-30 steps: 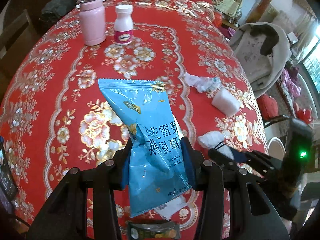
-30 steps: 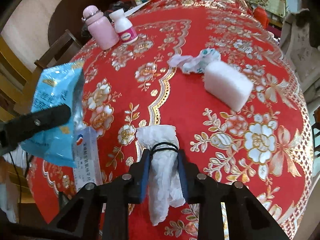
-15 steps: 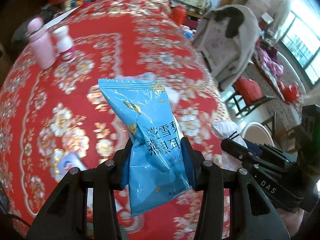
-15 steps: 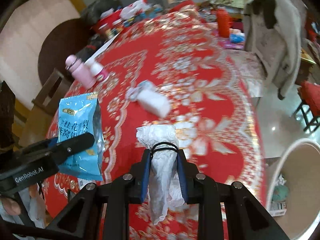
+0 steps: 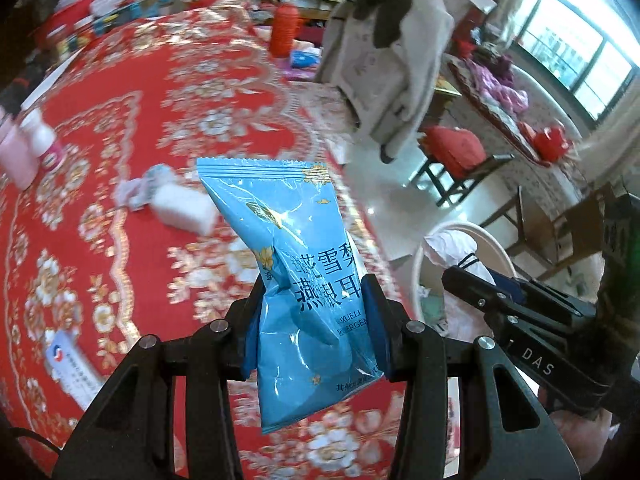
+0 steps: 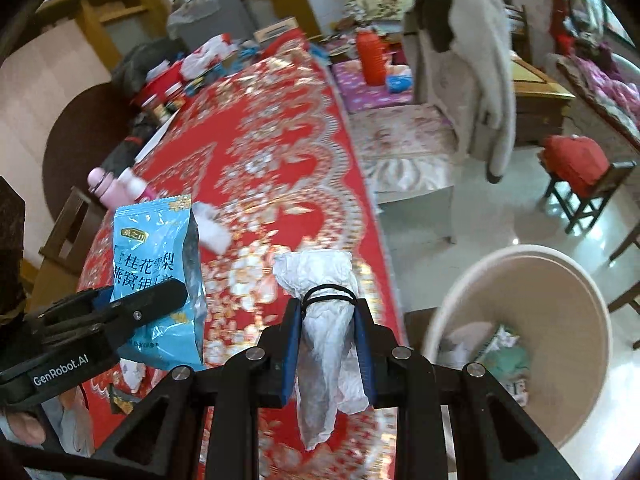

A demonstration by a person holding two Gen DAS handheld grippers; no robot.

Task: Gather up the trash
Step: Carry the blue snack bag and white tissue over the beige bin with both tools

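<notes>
Packet (image 5: pixel 304 280) up in your left gripper (image 5: pixel 316 320), blue pads pinching its lower half, beside the bin (image 6: pixel 560 292), over the red tablecloth (image 5: pixel 160 128); Chinese print and the letters "XUELI" show. Your right gripper (image 6: pixel 328 344) squeezes a white tissue (image 6: pixel 324 320) banded in black, just beside the bin's rim. "GenRobot.AI" reads on your left gripper's side, "DAS" on your right one's.

One blue snack bag (image 5: pixel 304 280), one crumpled tissue (image 6: pixel 328 312), one bin (image 6: pixel 560 280), two claws.
</notes>
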